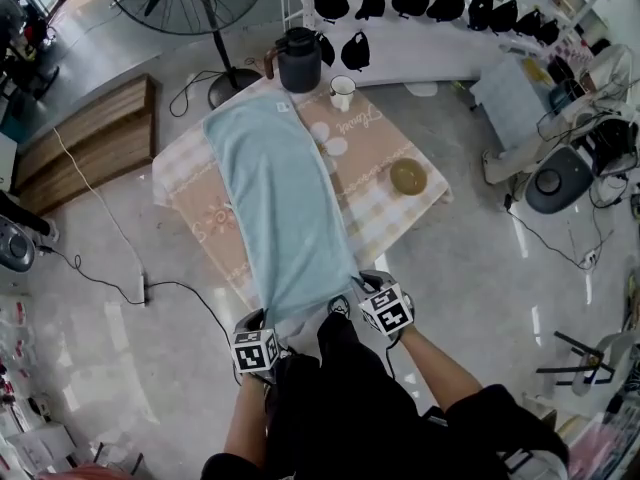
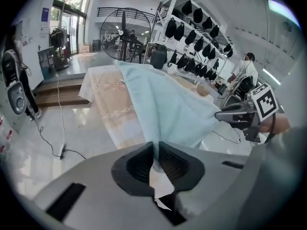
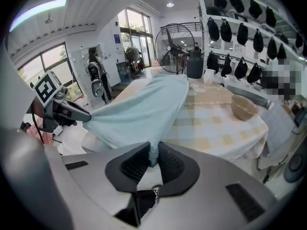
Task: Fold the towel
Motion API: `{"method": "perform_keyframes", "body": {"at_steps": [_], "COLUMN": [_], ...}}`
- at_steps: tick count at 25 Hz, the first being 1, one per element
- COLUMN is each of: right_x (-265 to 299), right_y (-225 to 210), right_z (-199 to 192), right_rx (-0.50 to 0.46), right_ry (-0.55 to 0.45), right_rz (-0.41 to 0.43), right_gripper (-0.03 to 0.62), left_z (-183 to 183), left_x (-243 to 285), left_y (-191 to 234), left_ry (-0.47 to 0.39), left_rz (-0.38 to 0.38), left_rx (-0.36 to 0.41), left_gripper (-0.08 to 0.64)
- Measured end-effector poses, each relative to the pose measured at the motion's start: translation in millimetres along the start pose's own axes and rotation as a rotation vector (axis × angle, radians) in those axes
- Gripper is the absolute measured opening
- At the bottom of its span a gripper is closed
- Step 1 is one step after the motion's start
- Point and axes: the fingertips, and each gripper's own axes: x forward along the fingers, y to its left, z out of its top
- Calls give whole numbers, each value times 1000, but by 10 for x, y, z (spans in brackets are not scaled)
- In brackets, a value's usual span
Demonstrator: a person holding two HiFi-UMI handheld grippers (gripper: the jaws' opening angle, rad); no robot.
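The pale blue towel [image 1: 280,198] lay spread in 1 layer lengthwise along the table [image 1: 375,148], its far end reaching the table's far edge, just beside the black jug [image 1: 298,60], and its near end drawn out past the table's near edge. No fold showed in it. The left gripper [image 1: 268,318] had its jaws nearly together, pinching the towel's near left corner, with the cloth bunched between the ribbed pads in the left gripper view [image 2: 155,159]. The right gripper [image 1: 352,282] was likewise almost closed on the near right corner, a thin ridge of cloth standing between its pads [image 3: 153,159]. Between the 2 grippers the near hem hung off the table's near edge in a shallow sag. A white mug [image 1: 342,91] at the table's far edge and a tan bowl [image 1: 408,177] toward its right side stood clear of the towel. As a judgement, only the grasp was done: the first fold, carrying the near end over toward the table's far edge, remained, along with any further halving and smoothing.
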Motion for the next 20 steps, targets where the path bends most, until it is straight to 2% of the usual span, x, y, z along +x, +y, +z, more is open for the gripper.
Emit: {"method": "perform_keyframes", "body": {"at_steps": [7,13,20], "right_x": [-194,-394,-554], "right_y": [383,815,1239], "right_z": [193,200,151], "right_rx": [23,68,74], "right_ry": [-50,-105,-133], "right_rz": [-46,-87,-125], "right_gripper": [44,43,41], "left_z": [43,-89,-164], "left_x": [-399,-750,-1101], "left_y": [225,387,576], "left_ry": [-72,-112,-155], "left_rz": [-60,-102,-132], "left_rx": [3,38,70], "left_gripper": [38,38,38]}}
